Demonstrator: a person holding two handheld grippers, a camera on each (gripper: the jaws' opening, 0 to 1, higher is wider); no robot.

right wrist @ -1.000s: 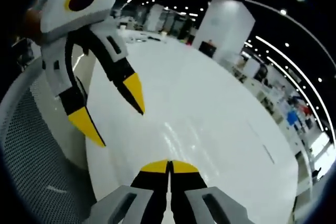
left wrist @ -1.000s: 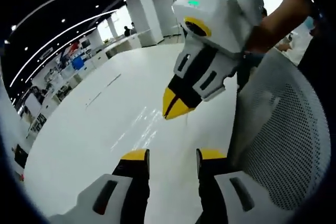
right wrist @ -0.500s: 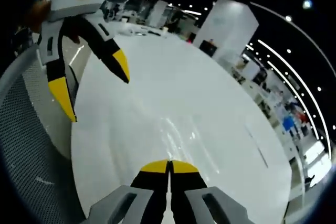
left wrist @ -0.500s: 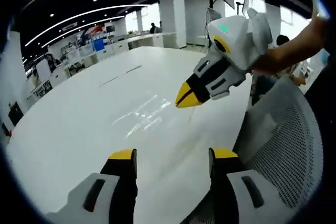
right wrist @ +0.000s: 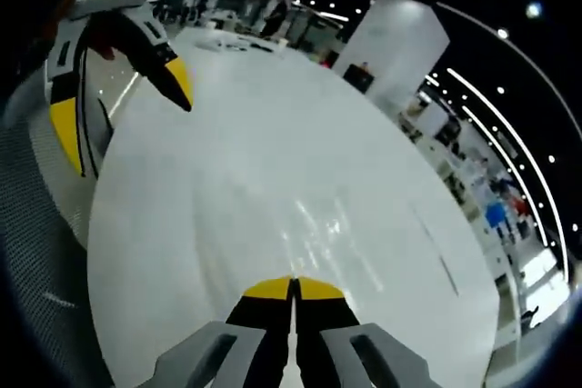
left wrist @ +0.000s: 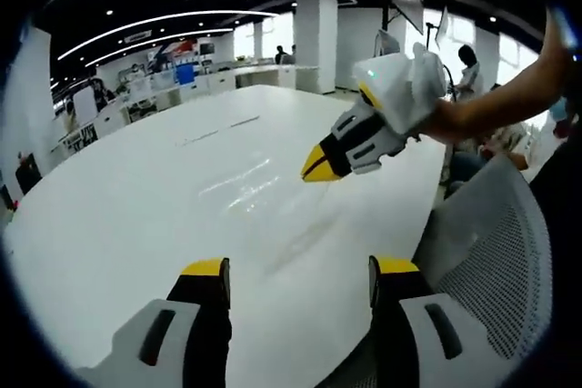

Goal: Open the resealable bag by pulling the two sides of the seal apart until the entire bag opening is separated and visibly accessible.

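Above table: left jaws apart; right together

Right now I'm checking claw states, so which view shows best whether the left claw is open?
The right gripper view: the left claw appears whole, yellow tips spread wide. The left gripper view shows its two tips from behind, apart, over the white table.

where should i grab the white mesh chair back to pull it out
Probably grip the white mesh chair back at its solid top rim, coming from above with the open left gripper; the mesh panel is broad, with no edge to pinch.
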